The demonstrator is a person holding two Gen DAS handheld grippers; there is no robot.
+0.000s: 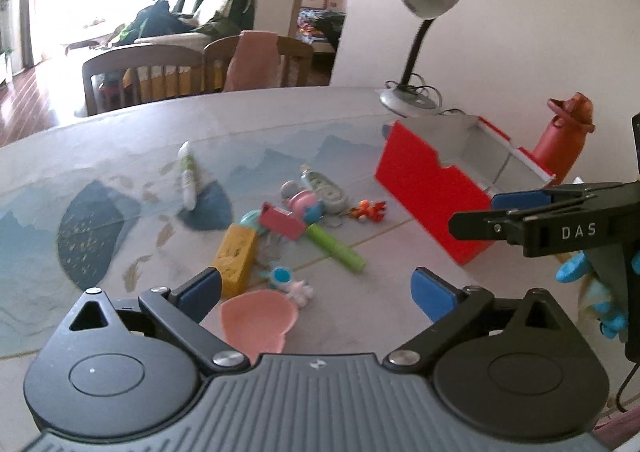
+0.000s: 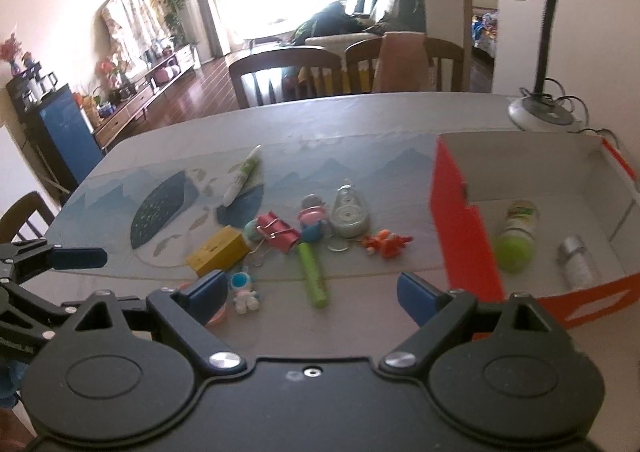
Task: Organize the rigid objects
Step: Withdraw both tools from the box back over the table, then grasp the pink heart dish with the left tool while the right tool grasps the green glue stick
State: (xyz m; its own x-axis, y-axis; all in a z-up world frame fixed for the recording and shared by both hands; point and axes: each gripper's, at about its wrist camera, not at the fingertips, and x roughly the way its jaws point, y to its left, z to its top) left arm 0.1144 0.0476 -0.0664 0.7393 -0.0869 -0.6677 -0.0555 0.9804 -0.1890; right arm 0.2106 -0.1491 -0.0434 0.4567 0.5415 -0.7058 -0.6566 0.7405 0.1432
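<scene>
Right wrist view: your right gripper (image 2: pixel 308 294) and left gripper (image 1: pixel 316 290) both hang wide open and empty, since the toy pile (image 2: pixel 304 240) sits beside the red box (image 2: pixel 460 228), ready for sorting.

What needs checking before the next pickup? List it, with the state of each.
1. Left tongs open and empty: ok.
2. Right tongs open and empty: ok.
3. Red box has free room beside the green-capped bottle and silver cylinder: ok.
4. Green marker lies clear of the pile: ok.
5. Yellow block free of neighbours: not ok, it crowds the red binder clip.
6. Pink dish contents: cannot tell.
</scene>
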